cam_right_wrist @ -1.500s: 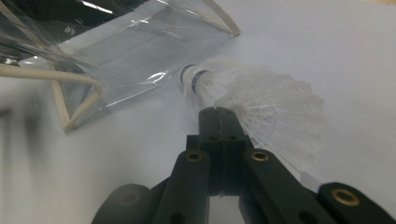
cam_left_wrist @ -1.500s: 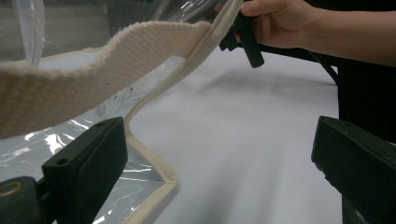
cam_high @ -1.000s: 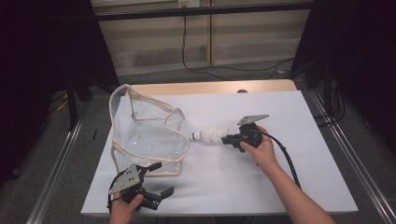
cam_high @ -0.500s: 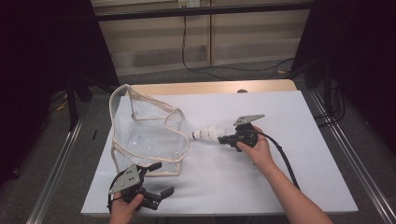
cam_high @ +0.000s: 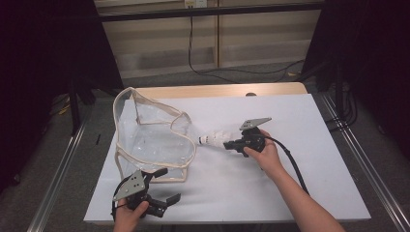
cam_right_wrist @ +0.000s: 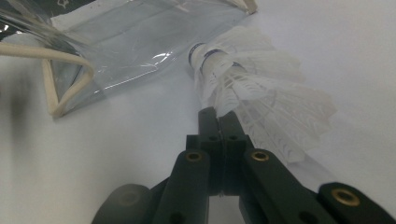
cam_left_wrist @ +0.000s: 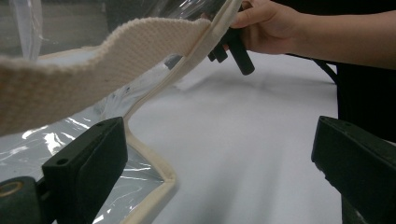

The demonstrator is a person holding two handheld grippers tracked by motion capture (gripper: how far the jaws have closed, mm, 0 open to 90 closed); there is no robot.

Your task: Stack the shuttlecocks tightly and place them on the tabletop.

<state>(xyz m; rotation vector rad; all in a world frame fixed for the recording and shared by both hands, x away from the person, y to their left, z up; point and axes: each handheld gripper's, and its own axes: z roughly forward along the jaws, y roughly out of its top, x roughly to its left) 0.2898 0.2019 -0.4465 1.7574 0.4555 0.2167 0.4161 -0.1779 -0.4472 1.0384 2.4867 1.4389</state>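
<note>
A clear plastic bag (cam_high: 150,140) with cream fabric trim lies on the white table (cam_high: 300,121), its mouth propped open toward the right. My right gripper (cam_high: 228,144) is shut on the feather skirt of a white shuttlecock (cam_high: 212,139), whose cork points at the bag's mouth. In the right gripper view the jaws (cam_right_wrist: 219,123) pinch the feathers of the shuttlecock (cam_right_wrist: 261,93), and the bag (cam_right_wrist: 121,42) is just ahead. My left gripper (cam_high: 170,184) stands open at the bag's near corner. The bag's trim (cam_left_wrist: 93,70) runs over and beside its left jaw, untouched by the right one.
The table's front edge (cam_high: 217,221) is close below my left hand. A black cable (cam_high: 295,166) trails from the right gripper along the forearm. Metal rails (cam_high: 63,174) run along both sides of the table, and a wooden strip (cam_high: 217,90) borders the far edge.
My right gripper has edged a little left with the shuttlecock, closer to the bag's mouth. The left gripper has stayed where it was.
</note>
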